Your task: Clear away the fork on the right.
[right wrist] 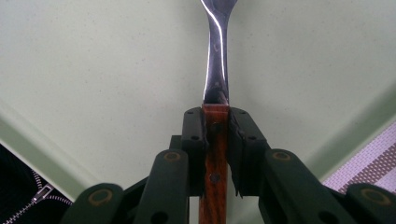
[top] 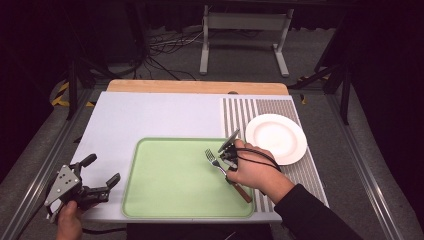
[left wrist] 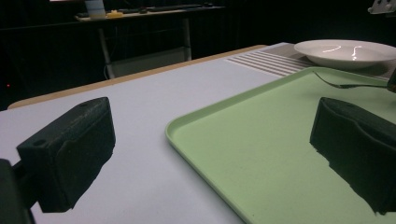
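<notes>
Right gripper (top: 229, 156) sits over the right part of the green tray (top: 165, 200), at about 3 o'clock from tray centre. Its jaws are pressed onto a wooden-handled fork (top: 216, 161); right gripper view shows both pads clamped on the brown handle (right wrist: 215, 140) just below where the steel neck begins. In the high view the fork tines point to about 10 o'clock, over the tray floor, and the handle end sticks out at 5 o'clock past the right hand (top: 255, 172), reaching the tray's right rim. Can't tell if the tines touch the tray. A black cable loops over that hand.

Left gripper (top: 102, 175) is held off the table's near-left corner, at 9 o'clock from the tray, jaws spread wide with nothing between them. Left gripper view: the two black pads stand well apart, one over the white table surface (left wrist: 154, 93), one over the tray (left wrist: 261, 154). Left hand (top: 69, 220) grips it from below, grey plate on top.

White plate (top: 276, 138) is on the striped mat (top: 240, 112) at 2 o'clock from the tray, just beside the tray's far-right corner, nothing on it. Person's dark sleeve (top: 312, 212) enters at 5 o'clock.
</notes>
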Motion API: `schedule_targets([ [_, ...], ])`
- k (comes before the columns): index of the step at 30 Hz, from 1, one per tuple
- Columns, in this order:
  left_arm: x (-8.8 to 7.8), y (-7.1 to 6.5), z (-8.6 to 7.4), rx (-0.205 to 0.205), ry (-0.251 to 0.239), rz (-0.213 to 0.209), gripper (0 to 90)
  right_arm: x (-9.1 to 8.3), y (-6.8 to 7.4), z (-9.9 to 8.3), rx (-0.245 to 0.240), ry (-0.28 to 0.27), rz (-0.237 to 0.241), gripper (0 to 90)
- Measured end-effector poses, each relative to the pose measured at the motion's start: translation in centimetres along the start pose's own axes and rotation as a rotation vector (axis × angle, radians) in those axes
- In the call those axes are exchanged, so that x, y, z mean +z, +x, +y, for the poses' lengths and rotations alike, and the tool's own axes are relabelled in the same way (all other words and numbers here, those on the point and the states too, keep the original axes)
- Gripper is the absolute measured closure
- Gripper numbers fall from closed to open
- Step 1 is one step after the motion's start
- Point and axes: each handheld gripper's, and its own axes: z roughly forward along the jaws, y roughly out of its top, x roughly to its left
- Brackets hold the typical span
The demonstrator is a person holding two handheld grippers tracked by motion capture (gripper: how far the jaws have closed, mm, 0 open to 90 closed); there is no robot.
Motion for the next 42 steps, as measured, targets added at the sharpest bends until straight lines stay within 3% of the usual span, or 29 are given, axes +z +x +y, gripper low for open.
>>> schedule_targets([
  [12, 0.0, 0.0, 0.0, 0.001, 0.002, -0.002, 0.7, 0.8, 0.1, 0.2, 0.038, 0.021, 0.002, 77.8],
  [30, 0.0, 0.0, 0.0, 0.003, 0.004, -0.001, 0.7, 1.1, 0.1, 0.2, 0.044, 0.034, 0.011, 75.4],
  [37, 0.0, 0.0, 0.0, 0.003, 0.005, -0.001, 0.7, 0.3, 0.0, 0.2, 0.031, -0.014, 0.026, 64.1],
  [42, 0.0, 0.0, 0.0, 0.000, 0.003, 0.000, 0.7, 0.0, 0.0, 0.3, -0.033, -0.117, 0.018, 47.9],
])
